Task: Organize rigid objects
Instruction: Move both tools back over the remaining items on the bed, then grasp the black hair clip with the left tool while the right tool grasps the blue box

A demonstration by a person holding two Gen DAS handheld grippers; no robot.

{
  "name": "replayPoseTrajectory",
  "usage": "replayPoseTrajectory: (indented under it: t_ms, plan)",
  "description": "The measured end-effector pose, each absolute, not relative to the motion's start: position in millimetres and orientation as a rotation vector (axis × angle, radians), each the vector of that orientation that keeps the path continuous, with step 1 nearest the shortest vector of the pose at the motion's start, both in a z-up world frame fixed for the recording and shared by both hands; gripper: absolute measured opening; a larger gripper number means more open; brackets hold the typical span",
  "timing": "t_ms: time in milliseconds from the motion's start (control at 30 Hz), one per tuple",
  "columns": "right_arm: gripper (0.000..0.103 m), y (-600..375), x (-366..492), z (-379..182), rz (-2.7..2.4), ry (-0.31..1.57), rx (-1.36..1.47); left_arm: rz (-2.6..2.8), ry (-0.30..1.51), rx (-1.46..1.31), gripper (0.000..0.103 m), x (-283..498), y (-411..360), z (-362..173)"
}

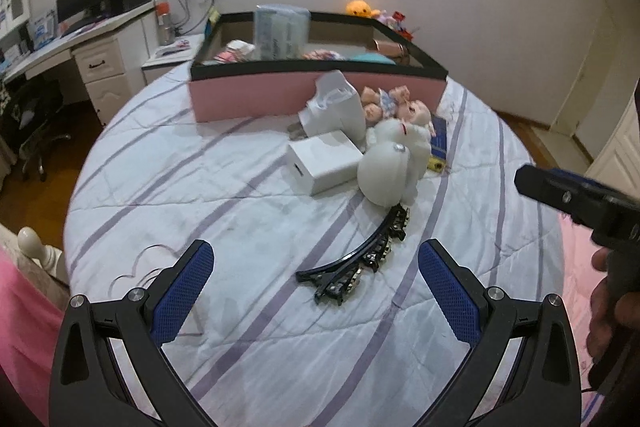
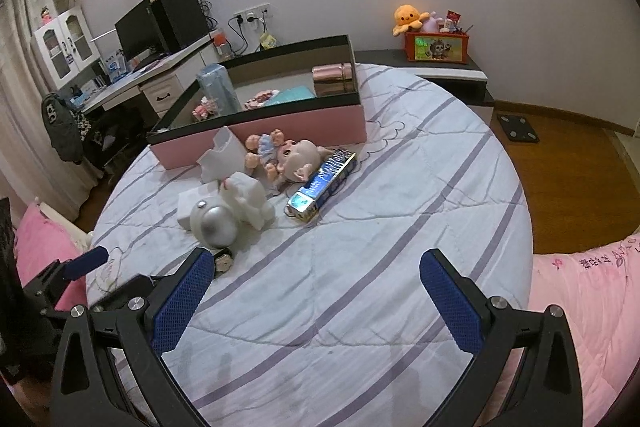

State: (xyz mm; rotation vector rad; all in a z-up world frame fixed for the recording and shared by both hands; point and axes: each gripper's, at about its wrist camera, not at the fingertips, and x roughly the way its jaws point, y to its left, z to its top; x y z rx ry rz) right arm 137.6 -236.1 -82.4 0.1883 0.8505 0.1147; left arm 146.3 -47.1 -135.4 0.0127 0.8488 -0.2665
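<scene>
Black jewelled hairband (image 1: 360,255) lies diagonally, ends nearest the camera.

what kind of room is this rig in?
Most likely a home bedroom. The work surface is a bed with a striped quilt, a desk with a computer monitor stands against the wall, and an orange plush toy sits on a low shelf. A pink storage box lies on the bed.
</scene>
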Motion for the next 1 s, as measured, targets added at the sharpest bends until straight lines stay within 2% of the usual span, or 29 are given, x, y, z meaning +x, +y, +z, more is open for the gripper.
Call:
replayPoseTrajectory:
  t_ms: [200,267,400,433,500,533,633,833,967,1000]
  plan:
    - [0.103,-241.1,149.1,-90.9,0.102,0.878,0.200,-0.307,0.877,0.075,0.099,162.9,-66.1,-149.9]
    - [0.103,-242.2,152.8,-94.2,0.097,0.887,0.204,-0.329,0.897,0.101,0.088,167.8,-71.8,-156.9]
    - [0.103,-244.5,160.0,-100.3,0.089,0.905,0.207,-0.361,0.894,0.168,0.074,167.2,-83.7,-162.9]
    - [0.103,-245.4,161.9,-101.8,0.086,0.909,0.209,-0.372,0.889,0.184,0.069,165.8,-86.2,-162.2]
    - [0.103,-246.6,167.5,-105.6,0.078,0.919,0.214,-0.400,0.880,0.202,0.051,163.1,-89.5,-160.3]
    - [0.103,-246.8,169.8,-107.4,0.076,0.922,0.215,-0.422,0.881,0.201,0.037,161.8,-90.4,-159.1]
    - [0.103,-245.8,179.4,-110.4,0.072,0.928,0.220,-0.455,0.887,0.205,0.019,157.5,-92.6,-156.1]
    - [0.103,-239.2,208.1,-114.9,0.069,0.938,0.227,-0.413,0.880,0.150,0.022,163.7,-80.4,-157.6]
    - [0.098,-233.7,230.8,-128.2,0.057,0.984,0.210,-0.415,0.886,0.110,0.022,170.2,-77.4,-158.2]
    - [0.093,-230.9,234.9,-132.8,0.047,0.997,0.192,-0.417,0.886,0.108,0.022,170.9,-77.2,-158.7]
